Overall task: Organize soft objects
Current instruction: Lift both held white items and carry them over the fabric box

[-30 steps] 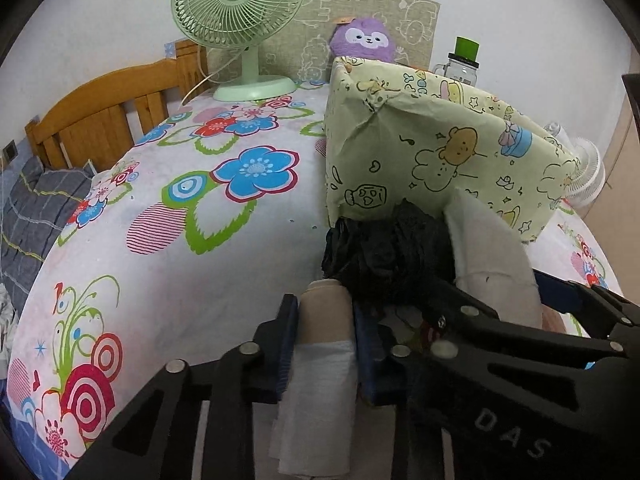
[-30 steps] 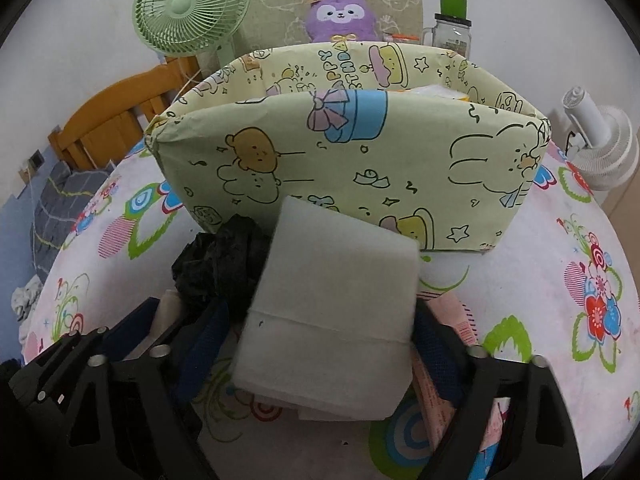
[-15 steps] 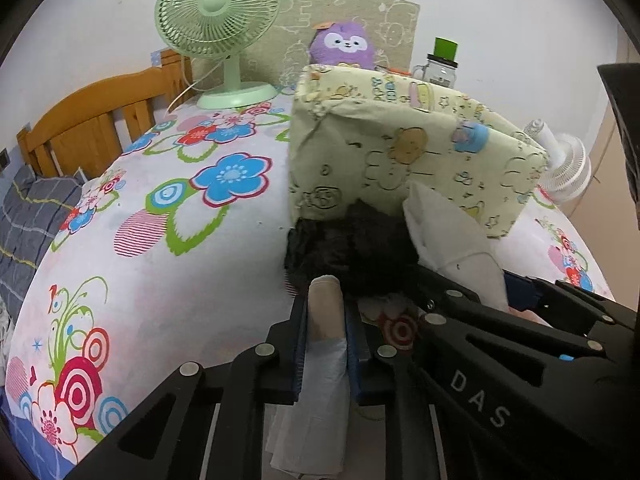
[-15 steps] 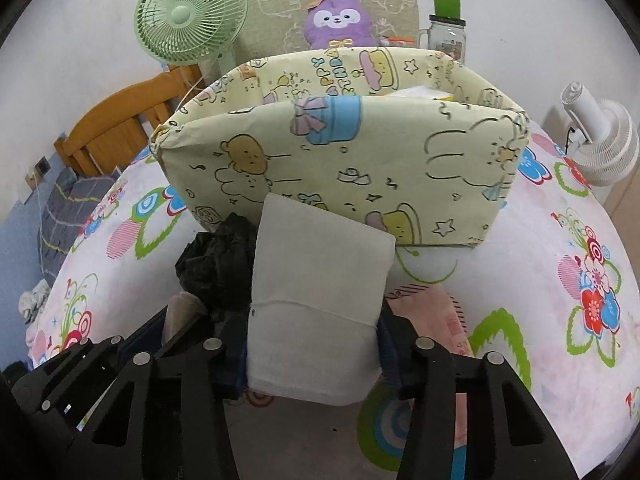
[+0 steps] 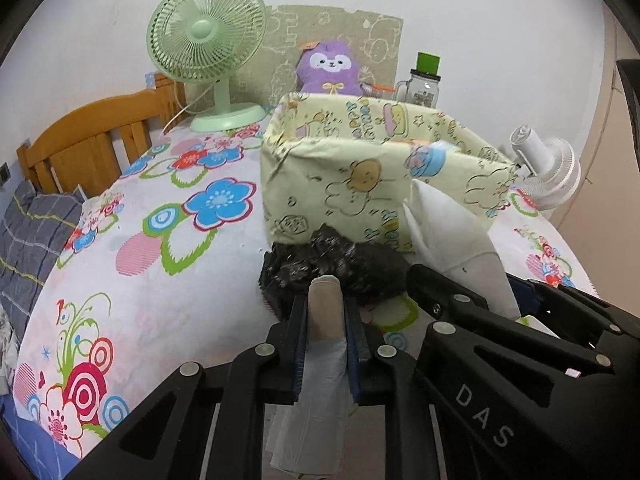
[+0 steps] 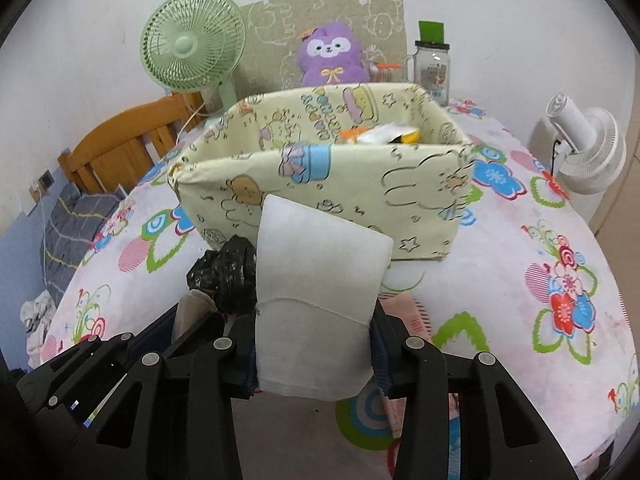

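Black tool (image 5: 326,336), blue pads (image 5: 298,344), silver screws, "DAS" lettering

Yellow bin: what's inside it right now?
In the right wrist view, the bin holds orange, white and yellow items at its far right corner. Its front wall hides the bottom and whatever lies lower.

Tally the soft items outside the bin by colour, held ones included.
White: 2, a folded cloth in the right gripper, a rolled cloth in the left gripper
Black: 1, a crumpled bundle
Purple: 1, a plush
Total: 4
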Available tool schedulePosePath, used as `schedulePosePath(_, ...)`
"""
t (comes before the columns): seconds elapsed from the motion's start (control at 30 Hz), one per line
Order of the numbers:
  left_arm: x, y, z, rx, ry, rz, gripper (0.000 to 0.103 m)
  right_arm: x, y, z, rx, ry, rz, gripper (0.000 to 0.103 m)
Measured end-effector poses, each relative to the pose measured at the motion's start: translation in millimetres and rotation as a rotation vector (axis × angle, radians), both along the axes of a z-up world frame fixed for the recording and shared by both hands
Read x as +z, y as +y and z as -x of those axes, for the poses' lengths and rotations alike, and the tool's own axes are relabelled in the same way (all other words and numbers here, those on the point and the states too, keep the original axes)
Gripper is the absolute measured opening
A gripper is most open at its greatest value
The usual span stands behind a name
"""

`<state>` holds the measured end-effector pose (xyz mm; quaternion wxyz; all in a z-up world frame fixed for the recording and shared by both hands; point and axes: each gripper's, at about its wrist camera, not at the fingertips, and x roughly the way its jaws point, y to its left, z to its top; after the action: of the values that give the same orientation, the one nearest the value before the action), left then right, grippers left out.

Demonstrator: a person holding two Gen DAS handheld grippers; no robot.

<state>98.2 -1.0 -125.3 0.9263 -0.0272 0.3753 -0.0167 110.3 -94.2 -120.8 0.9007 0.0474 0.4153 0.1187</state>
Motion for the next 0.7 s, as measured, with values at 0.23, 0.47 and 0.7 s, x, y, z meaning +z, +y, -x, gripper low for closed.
schedulePosePath(0.23,15.6,-10.6,5.1,-0.017,-0.043,-0.004,0.015,17.7,-12.2,7.4,-0.025,-0.041,0.001,0.046)
schedulePosePath(0.47,32.2,-20.4,11.1,-0.028,-0.081,-0.008,0.015,34.8,-23.9,15.4,-0.045,-0.082,-0.001,0.046)
schedulePosePath(0.7,47.6,-28.1,15.2,-0.033,-0.11,-0.006,0.015,52.1,-32.8,21.9,-0.056,-0.117,0.0,0.046)
